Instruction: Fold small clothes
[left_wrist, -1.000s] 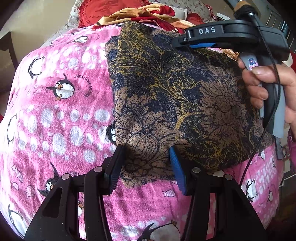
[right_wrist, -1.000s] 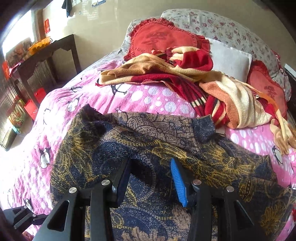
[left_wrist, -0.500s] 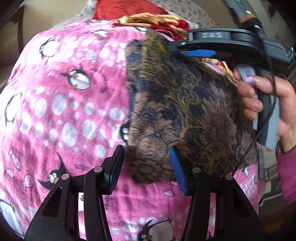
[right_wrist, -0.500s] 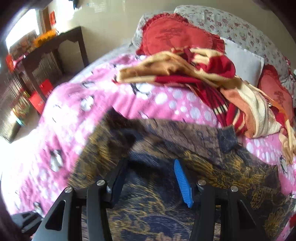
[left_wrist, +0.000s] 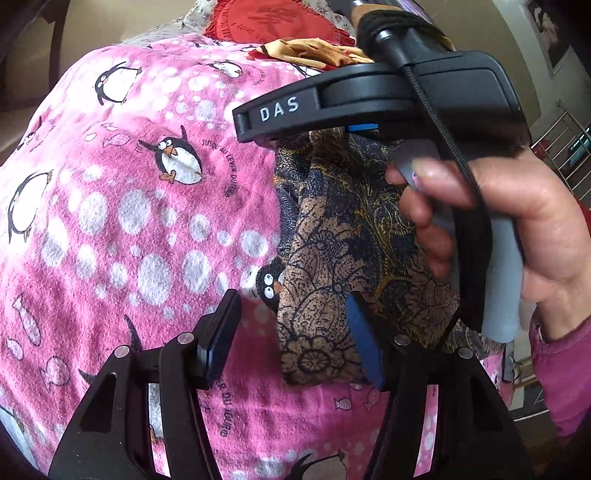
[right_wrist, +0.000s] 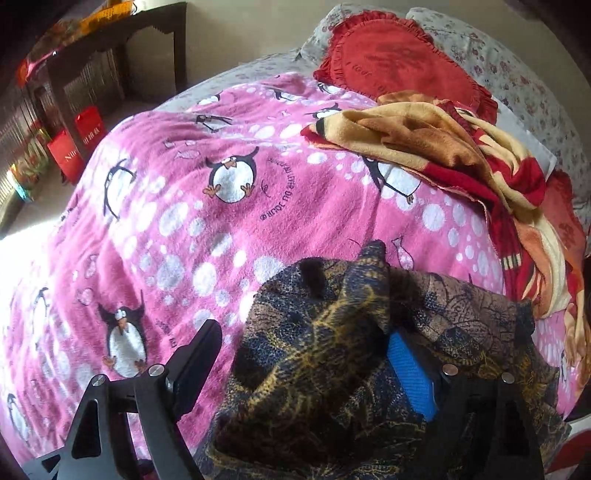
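L wrist view: left gripper (left_wrist: 291, 325) w/ jaws opening, part-way apart; corner of the dark floral garment (left_wrist: 354, 266) lies between them, against the blue pad, black pad clear of it, so no grip. Same view alone shows the person's hand (left_wrist: 509, 236) round the handle of the right gripper (left_wrist: 314, 122), which crosses above the cloth and hides its far edge.

R wrist view: right gripper (right_wrist: 295, 358) jaws opening, wide; a bunched fold of the garment (right_wrist: 314, 350) sits between them and drapes over the blue pad, black finger off it on the pink side. Prob. released, though the fold hides the pad contact.

Garment lies on the pink penguin blanket (right_wrist: 229, 229). Only this view shows a red-and-tan blanket (right_wrist: 443, 147) heaped beyond, a red frilled cushion (right_wrist: 399, 62), dark side table (right_wrist: 122, 44) and red bags (right_wrist: 77, 144) by the wall.
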